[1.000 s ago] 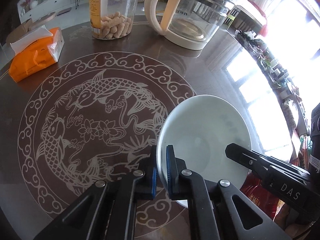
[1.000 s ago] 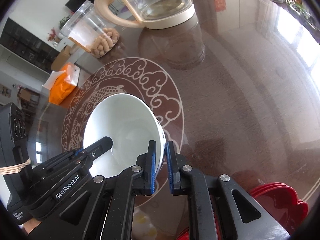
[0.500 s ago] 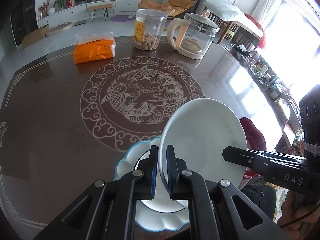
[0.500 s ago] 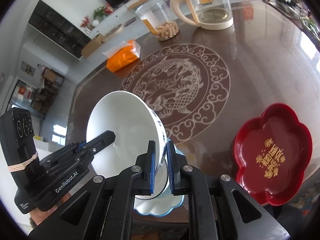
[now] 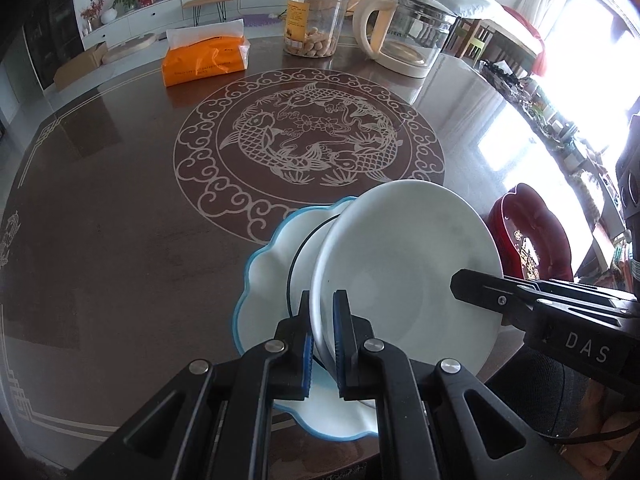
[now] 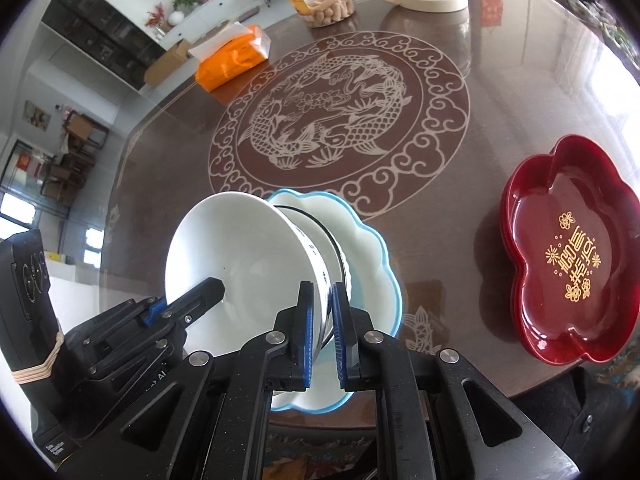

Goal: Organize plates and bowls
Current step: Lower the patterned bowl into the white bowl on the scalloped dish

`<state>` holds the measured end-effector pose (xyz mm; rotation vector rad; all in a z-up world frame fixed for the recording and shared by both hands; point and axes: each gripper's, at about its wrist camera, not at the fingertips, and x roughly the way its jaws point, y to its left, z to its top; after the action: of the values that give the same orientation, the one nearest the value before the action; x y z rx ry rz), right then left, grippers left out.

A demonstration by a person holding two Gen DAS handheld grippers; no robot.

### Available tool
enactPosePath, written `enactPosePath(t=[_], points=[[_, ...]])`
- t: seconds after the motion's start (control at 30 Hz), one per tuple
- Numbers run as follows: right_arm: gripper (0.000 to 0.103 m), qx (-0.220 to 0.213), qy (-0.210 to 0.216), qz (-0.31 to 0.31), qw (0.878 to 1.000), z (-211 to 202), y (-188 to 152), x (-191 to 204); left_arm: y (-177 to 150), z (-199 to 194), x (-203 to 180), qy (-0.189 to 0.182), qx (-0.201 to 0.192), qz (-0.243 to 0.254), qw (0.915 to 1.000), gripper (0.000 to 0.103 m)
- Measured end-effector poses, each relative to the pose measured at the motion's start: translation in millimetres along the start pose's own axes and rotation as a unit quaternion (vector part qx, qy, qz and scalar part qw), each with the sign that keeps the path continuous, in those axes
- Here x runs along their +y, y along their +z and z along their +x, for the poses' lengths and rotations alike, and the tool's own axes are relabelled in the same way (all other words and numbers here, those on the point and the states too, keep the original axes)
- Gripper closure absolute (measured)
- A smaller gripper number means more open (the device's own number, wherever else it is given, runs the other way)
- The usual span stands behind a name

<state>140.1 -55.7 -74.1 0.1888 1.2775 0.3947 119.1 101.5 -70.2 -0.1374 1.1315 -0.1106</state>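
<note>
Both grippers hold one white bowl (image 5: 404, 264) by opposite sides of its rim. My left gripper (image 5: 322, 320) is shut on the near left rim; my right gripper (image 6: 320, 312) is shut on the right rim of the white bowl (image 6: 236, 256), which shows blue markings outside. The bowl hangs tilted just above a white scalloped plate with a blue edge (image 5: 268, 276) (image 6: 368, 256) near the table's front edge. Whether the bowl's foot touches the plate is hidden. A red flower-shaped dish stack (image 6: 572, 248) (image 5: 528, 240) sits to the right.
On the dark round table (image 5: 120, 200) with a fish medallion stand an orange tissue pack (image 5: 206, 60), a clear jar of snacks (image 5: 316, 20) and a glass kettle (image 5: 408, 36) at the far side. A person's dark clothing (image 6: 568, 412) shows below the front edge.
Both grippers pulled back together toward the table's front edge, carrying the bowl from over the medallion to over the blue-edged plate. The red dish came into view.
</note>
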Motion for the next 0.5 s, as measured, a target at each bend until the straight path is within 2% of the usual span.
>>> enactPosePath(t=[0.33,0.5], points=[[0.094,-0.023,-0.041,-0.042,0.998,7.0,-6.5,10.0,-3.0,7.0,-2.3,0.024,-0.007,0.018,0.9995,0.095],[0.095,-0.032,-0.048,-0.057,0.997,7.1,-7.9,12.9,-1.7,5.3,1.8,0.017,-0.008,0.012,0.9997,0.095]])
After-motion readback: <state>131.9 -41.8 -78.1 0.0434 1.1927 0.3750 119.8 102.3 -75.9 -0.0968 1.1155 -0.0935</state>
